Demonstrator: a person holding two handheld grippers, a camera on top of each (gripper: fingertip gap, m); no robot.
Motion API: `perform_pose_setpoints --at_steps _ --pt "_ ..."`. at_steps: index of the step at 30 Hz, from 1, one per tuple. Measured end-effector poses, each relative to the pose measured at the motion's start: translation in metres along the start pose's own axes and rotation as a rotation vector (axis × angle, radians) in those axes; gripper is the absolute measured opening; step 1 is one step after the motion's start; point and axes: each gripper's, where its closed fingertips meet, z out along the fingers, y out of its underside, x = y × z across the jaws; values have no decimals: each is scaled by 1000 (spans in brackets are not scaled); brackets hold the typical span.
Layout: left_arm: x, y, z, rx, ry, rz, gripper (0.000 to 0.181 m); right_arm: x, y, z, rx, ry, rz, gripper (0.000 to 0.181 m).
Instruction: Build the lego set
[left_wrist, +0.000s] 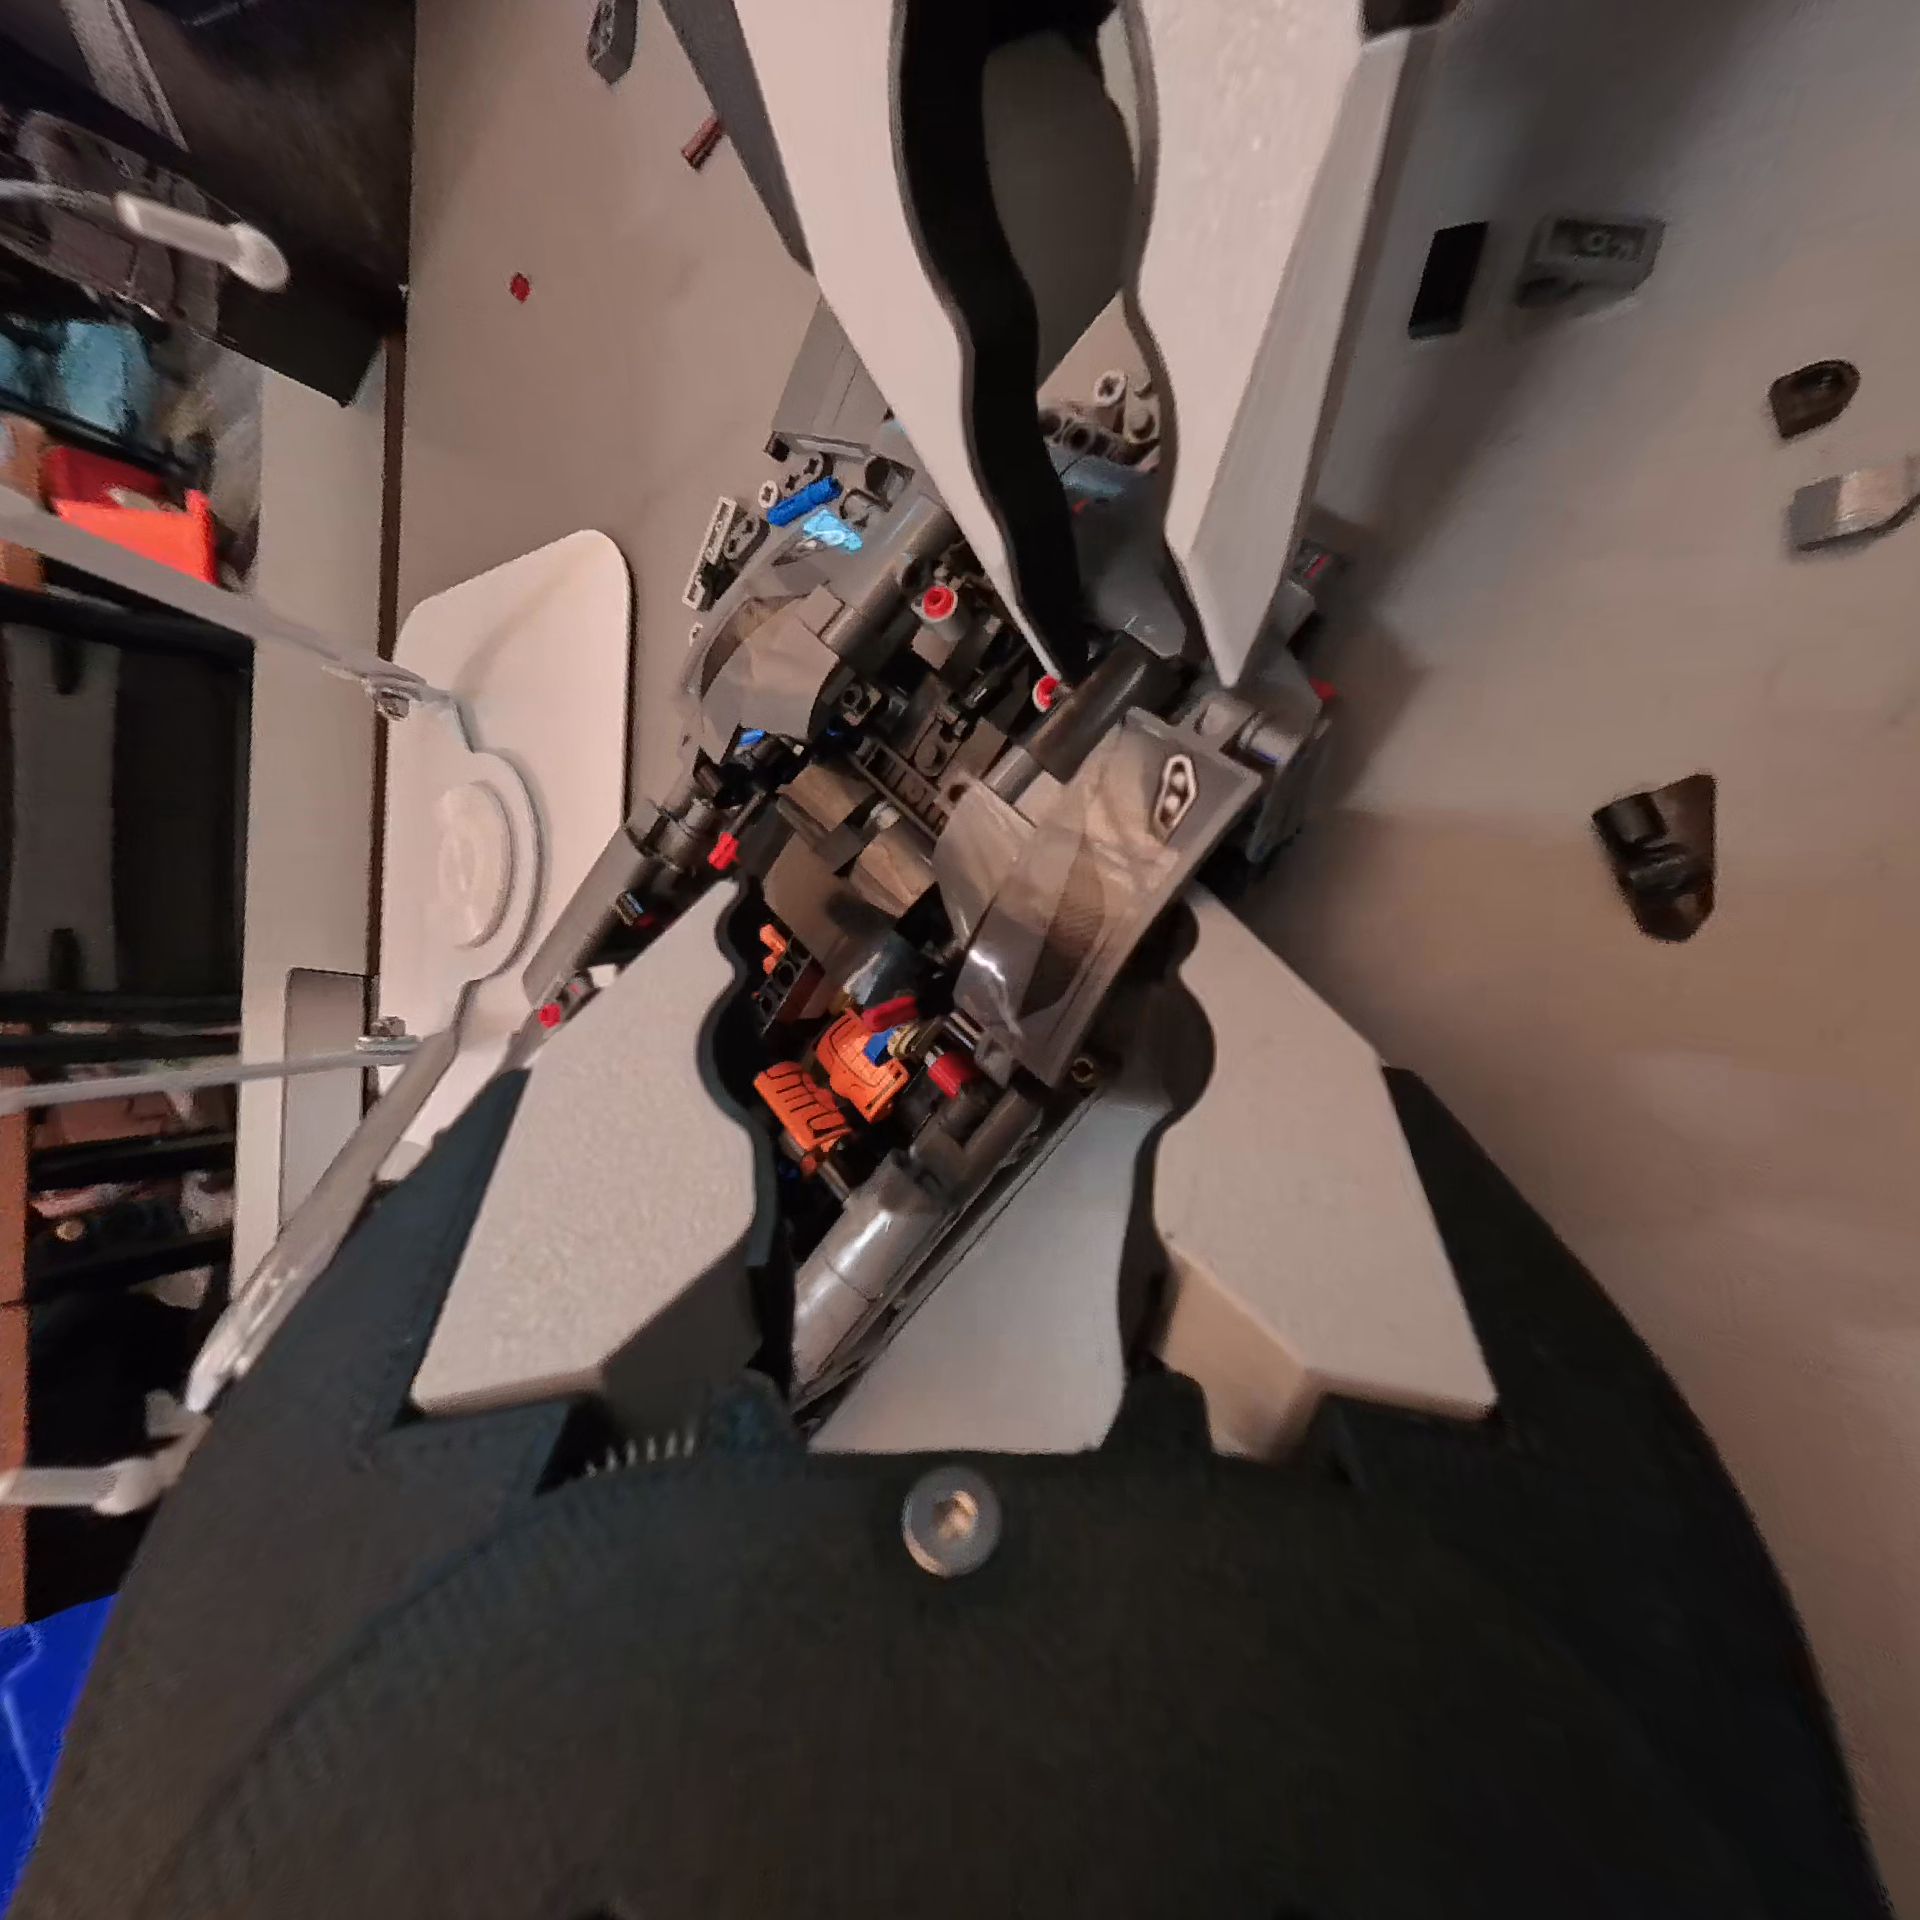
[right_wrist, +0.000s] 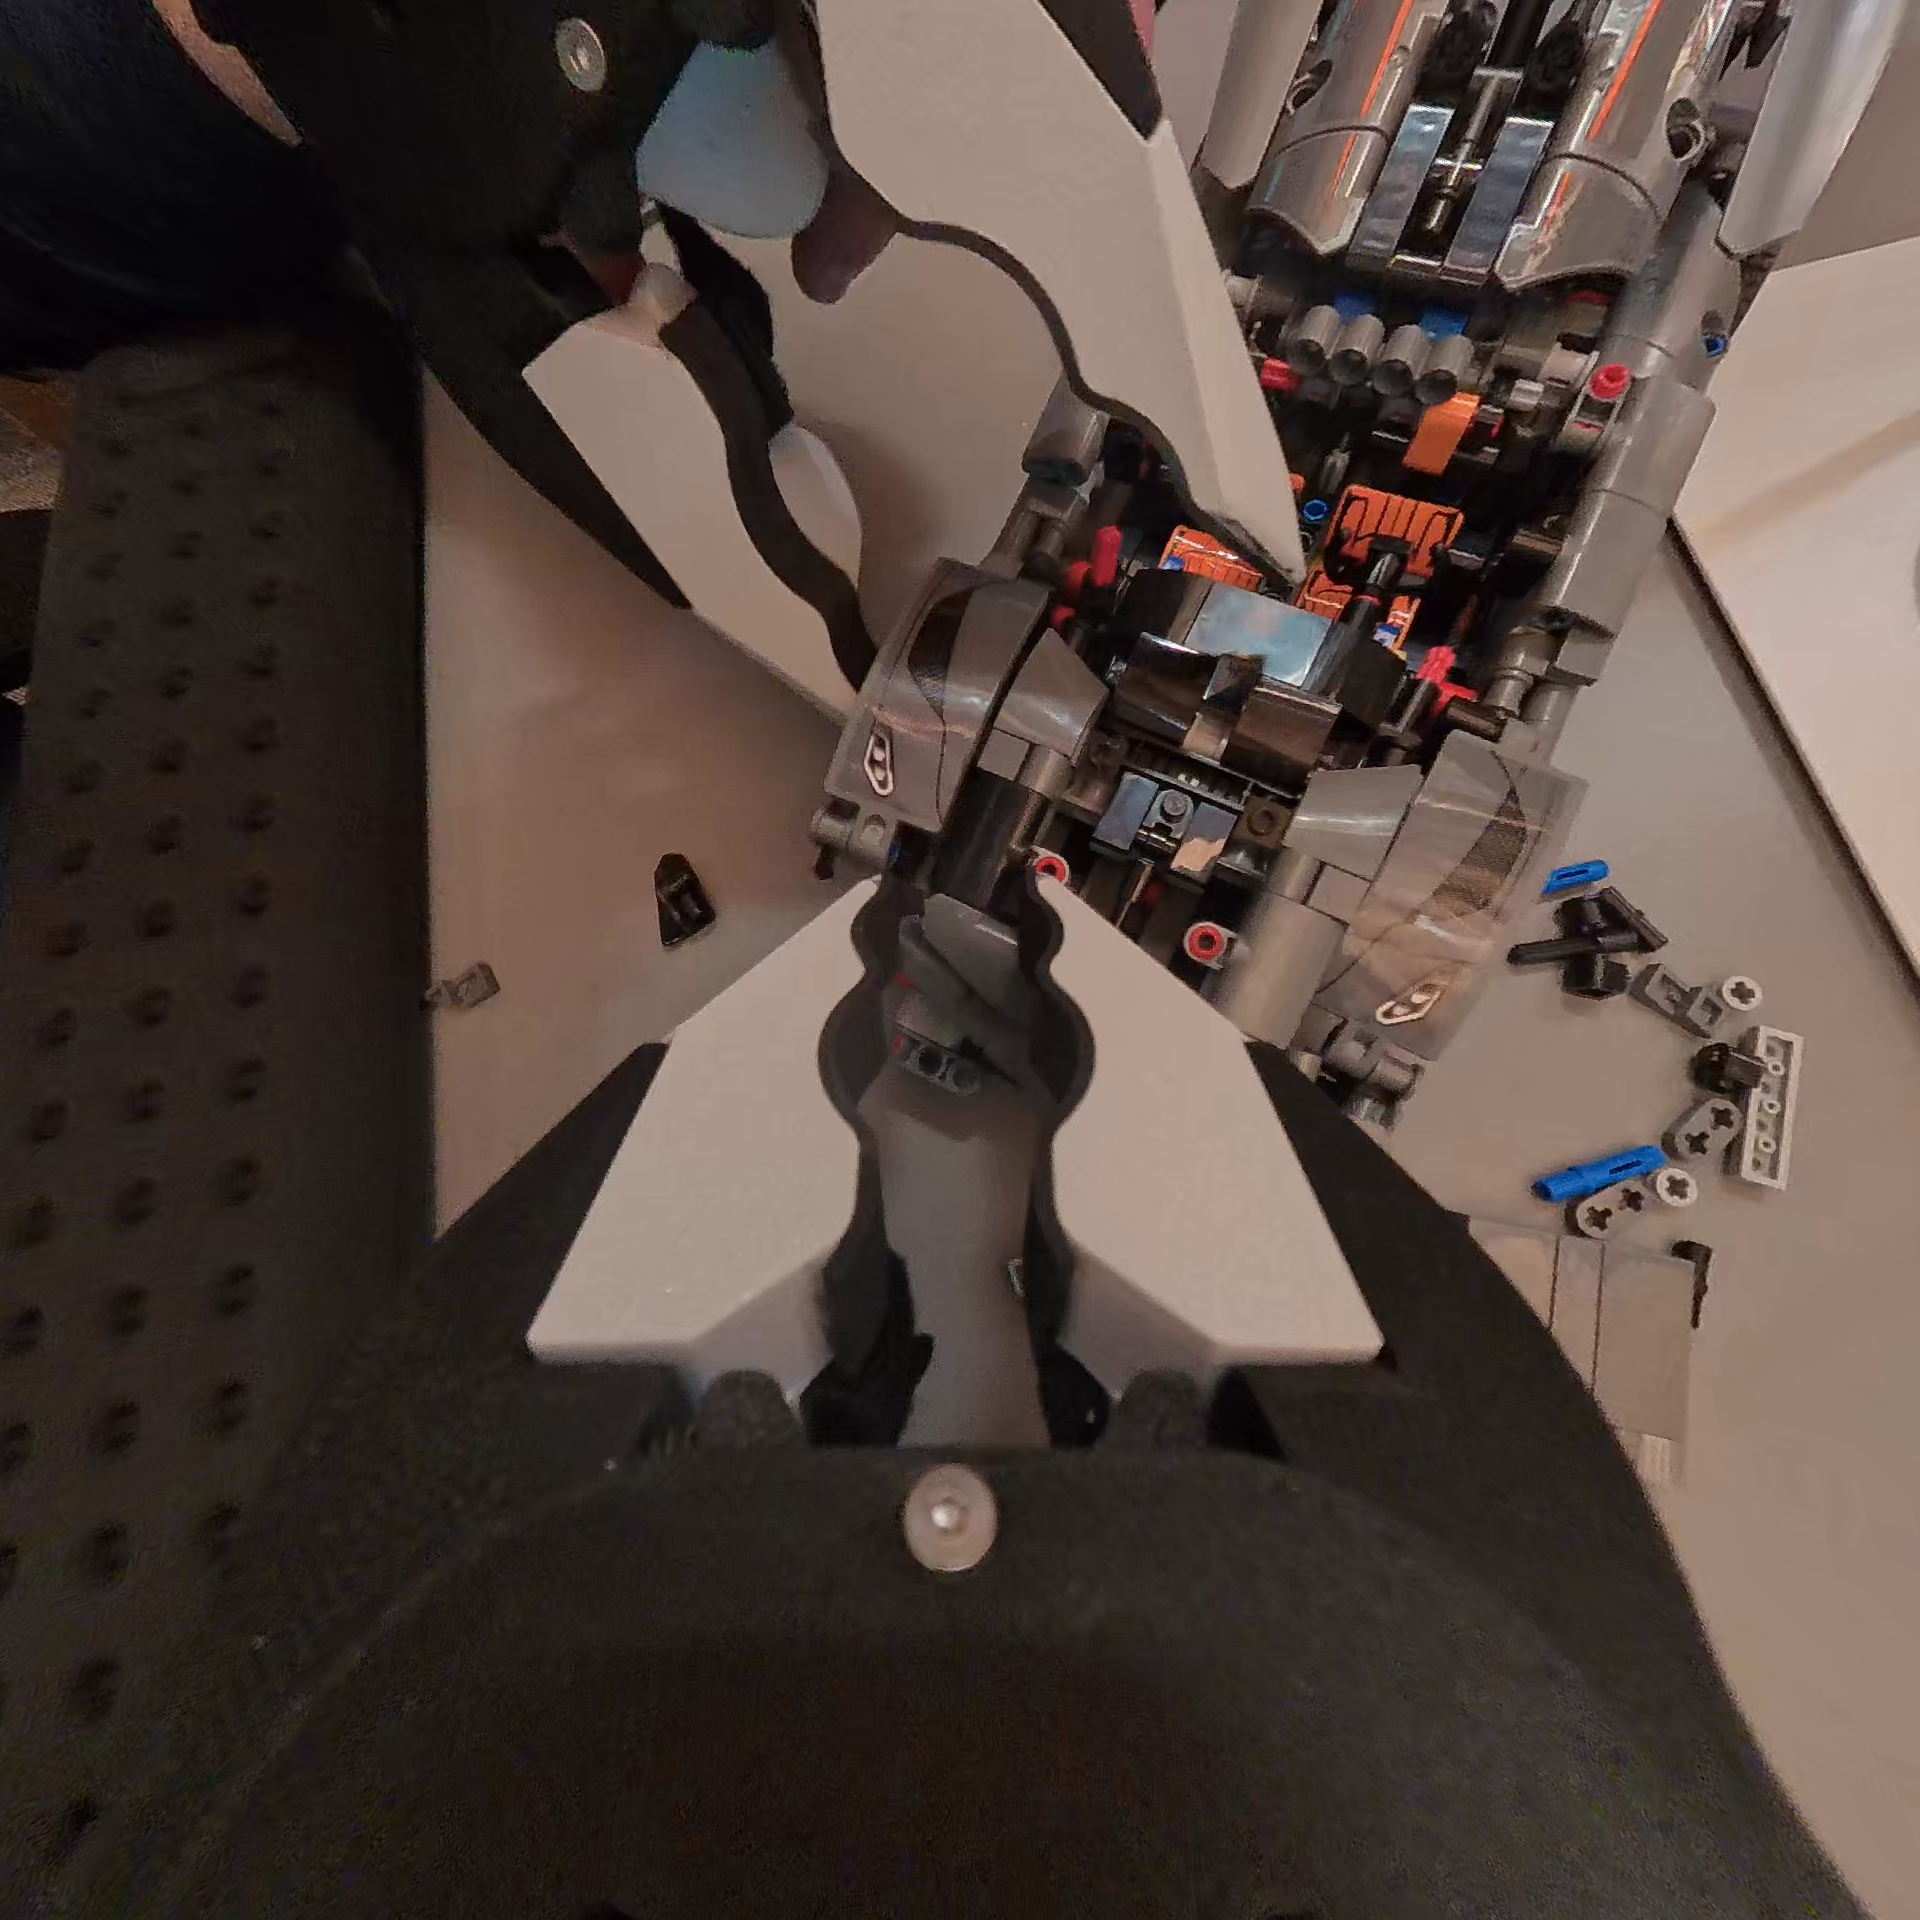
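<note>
While the left claw (left_wrist: 961, 914) clamps the grey car model (left_wrist: 1070, 852), the right claw (right_wrist: 956, 904), closed on a black tube (right_wrist: 987, 831), must seat it squarely.

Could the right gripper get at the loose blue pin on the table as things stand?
Probably not straight away: the right gripper is shut on a grey piece at the model. The path to the blue pin looks free.

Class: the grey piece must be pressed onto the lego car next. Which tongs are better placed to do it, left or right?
Probably the right tongs: they already pinch a grey piece with its end against the car. The left tongs straddle the car's body, steadying it.
</note>
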Motion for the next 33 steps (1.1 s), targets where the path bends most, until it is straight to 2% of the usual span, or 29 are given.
perform_pose_setpoints --at_steps 8,18,33 --pt "-5 1 3 -14 -29 -12 87 2 1 0 15 -15 35 19" --pt "-5 3 5 17 -10 -21 95 3 3 -1 23 -37 56 20" --pt "-10 1 -1 60 -28 -2 96 0 4 -3 13 -34 12 19"
